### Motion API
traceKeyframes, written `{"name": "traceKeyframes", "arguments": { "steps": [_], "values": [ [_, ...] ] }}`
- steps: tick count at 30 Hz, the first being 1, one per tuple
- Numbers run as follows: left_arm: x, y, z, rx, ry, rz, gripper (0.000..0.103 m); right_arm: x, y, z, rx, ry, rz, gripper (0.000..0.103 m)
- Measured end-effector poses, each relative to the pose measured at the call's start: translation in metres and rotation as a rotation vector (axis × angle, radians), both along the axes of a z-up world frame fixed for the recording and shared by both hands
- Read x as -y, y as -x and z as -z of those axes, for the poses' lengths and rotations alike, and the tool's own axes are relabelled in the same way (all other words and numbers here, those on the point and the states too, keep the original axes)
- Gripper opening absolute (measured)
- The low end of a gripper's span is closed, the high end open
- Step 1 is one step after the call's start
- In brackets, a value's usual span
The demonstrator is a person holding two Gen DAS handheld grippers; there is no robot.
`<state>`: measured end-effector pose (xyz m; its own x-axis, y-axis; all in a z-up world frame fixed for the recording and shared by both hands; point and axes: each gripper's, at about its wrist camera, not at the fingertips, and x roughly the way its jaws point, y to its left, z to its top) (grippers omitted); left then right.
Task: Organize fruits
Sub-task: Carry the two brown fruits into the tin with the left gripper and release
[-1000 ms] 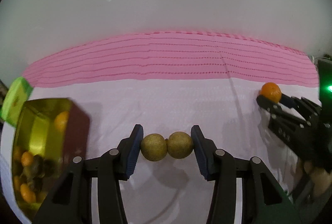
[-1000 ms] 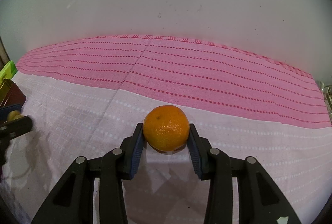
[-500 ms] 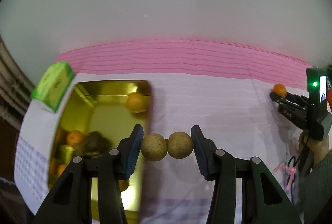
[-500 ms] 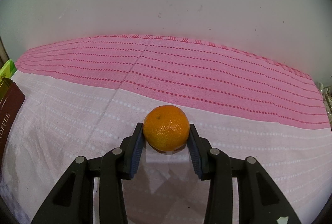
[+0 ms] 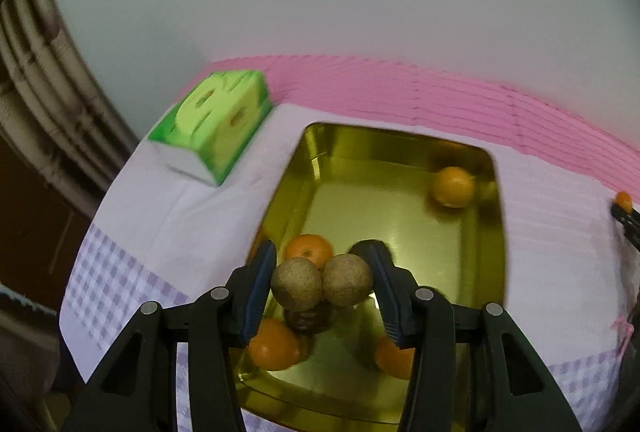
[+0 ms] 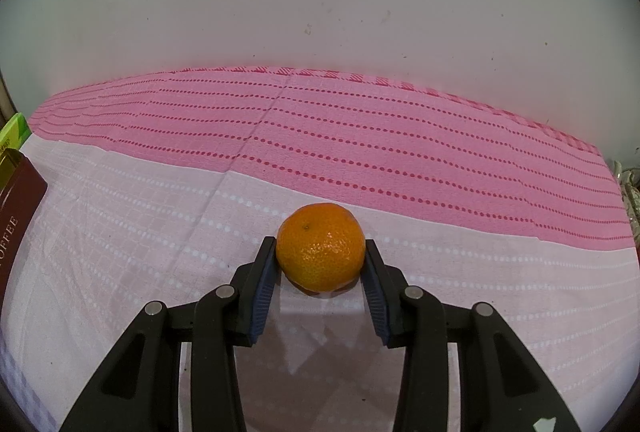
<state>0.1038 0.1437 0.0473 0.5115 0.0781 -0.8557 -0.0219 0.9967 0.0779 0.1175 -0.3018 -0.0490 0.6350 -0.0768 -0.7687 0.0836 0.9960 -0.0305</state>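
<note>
Gold tin (image 5: 400,160) below the left hand-held gripper (image 5: 322,282) already holds several oranges; it clamps two brown fruits (image 5: 320,282) above it. The right hand-held gripper (image 6: 320,256) clamps an orange (image 6: 320,246) unplaced.

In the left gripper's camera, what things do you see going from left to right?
Green box → gold tin with the two brown fruits held over it → small orange in the right gripper.

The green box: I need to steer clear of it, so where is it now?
In the left wrist view the green box lies upper left on the white cloth, just left of the gold tin, near the pink cloth.
</note>
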Motion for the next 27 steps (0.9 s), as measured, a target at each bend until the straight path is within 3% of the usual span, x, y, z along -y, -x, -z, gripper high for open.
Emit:
{"name": "traceKeyframes", "arguments": {
  "steps": [4, 12, 16, 27],
  "values": [
    [-0.008, -0.002, 0.010, -0.018, 0.023, -0.018, 0.049, 0.000, 0.000, 0.000, 0.000, -0.002, 0.001, 0.039],
    [-0.004, 0.015, 0.019, -0.057, 0.063, 0.046, 0.049, 0.001, 0.000, 0.000, 0.000, -0.004, 0.002, 0.039],
    [0.004, 0.024, 0.025, -0.071, 0.046, 0.086, 0.049, 0.001, 0.000, 0.000, 0.000, -0.006, 0.002, 0.039],
    [0.000, 0.027, 0.049, -0.132, 0.054, 0.057, 0.049, 0.001, 0.000, 0.000, 0.000, -0.009, 0.004, 0.039]
  ]
}}
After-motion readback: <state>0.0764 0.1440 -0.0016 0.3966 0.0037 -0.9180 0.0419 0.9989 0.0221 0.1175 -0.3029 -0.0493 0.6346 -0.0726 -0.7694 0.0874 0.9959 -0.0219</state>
